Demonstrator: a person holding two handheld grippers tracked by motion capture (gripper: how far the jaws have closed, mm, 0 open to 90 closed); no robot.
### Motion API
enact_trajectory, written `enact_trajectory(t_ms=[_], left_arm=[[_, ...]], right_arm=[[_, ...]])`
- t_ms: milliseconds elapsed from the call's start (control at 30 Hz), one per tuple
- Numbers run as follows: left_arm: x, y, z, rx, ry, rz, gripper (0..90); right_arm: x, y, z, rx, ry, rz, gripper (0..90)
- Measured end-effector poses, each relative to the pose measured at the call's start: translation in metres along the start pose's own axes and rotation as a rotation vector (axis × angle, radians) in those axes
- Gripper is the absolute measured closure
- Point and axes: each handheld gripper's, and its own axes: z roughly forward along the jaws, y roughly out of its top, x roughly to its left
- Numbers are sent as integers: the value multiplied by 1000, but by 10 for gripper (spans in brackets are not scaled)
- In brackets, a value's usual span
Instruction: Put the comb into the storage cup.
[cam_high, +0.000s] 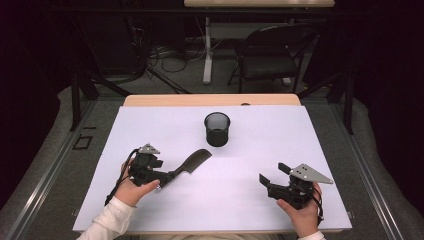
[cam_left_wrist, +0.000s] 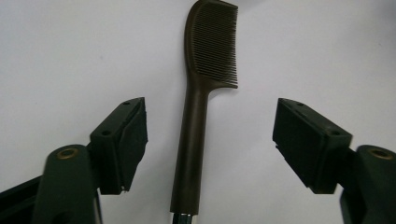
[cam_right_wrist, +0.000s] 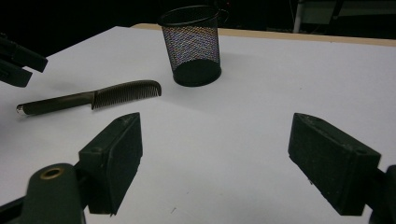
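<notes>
A dark brown comb (cam_high: 192, 162) lies flat on the white table cover, teeth end toward the black mesh cup (cam_high: 217, 129). My left gripper (cam_high: 167, 176) is at the comb's handle end. In the left gripper view the comb (cam_left_wrist: 196, 116) runs up between the two jaws. The left gripper (cam_left_wrist: 210, 135) is open, and both pads stand clear of the handle. My right gripper (cam_high: 272, 172) is held at the front right, open and holding nothing. In the right gripper view my right gripper (cam_right_wrist: 215, 154) faces the cup (cam_right_wrist: 191, 44) and the comb (cam_right_wrist: 93, 99).
The white cover (cam_high: 260, 145) spreads over most of the wooden table, whose far edge (cam_high: 210, 100) shows beyond it. A folding chair (cam_high: 272, 55) and cables stand on the floor behind. My left gripper (cam_right_wrist: 18, 58) shows at the upper left of the right gripper view.
</notes>
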Motion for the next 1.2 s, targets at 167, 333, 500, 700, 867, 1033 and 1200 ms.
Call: enact_trajectory(t_ms=[167,333,500,700,867,1033,1200], left_arm=[[1,4,3,32,22,30,156],[1,6,7,67,27,38,130],[4,9,12,88,19,8,36],[4,14,13,104,27,29,3],[2,15,16,136,61,87,3],[2,17,18,164,65,109,3],[3,20,21,223,65,125,5]], right_arm=[[0,0,0,1,2,3,177],[0,0,1,2,4,4,177],[0,-1,1,3,5,4,177],[0,-1,1,6,6,3,177],[0,-1,2,6,7,4,177],[0,-1,2,6,7,5,177],[0,-1,2,13,7,2,177]])
